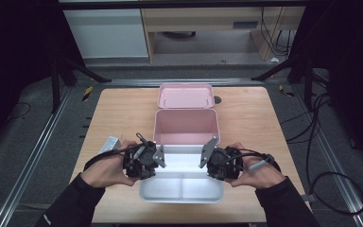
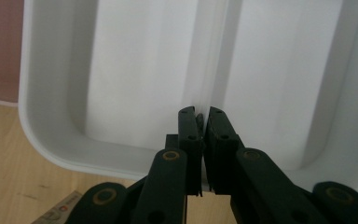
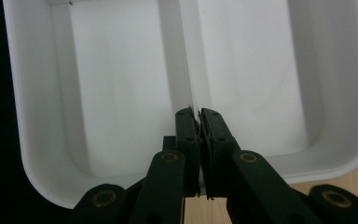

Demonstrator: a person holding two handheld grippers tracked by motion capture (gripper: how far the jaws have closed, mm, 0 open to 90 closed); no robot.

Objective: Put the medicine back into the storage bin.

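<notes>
left claw (image 2: 200, 122): clamped on white tray's (image 1: 182, 189) centre divider
right claw (image 3: 198, 122): clamped likewise, opposite end
pink lunchbox (image 1: 185, 125): open, empty, just beyond claws on desk (image 1: 123, 109)
progress: tray out; likely seating or removal unfinished

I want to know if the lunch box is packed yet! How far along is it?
Done: the pink box is open, lid back. In hand: both grippers, left and right, pinch the white divided tray, near the box. Left: probably putting the tray inside and closing the lid.
</notes>
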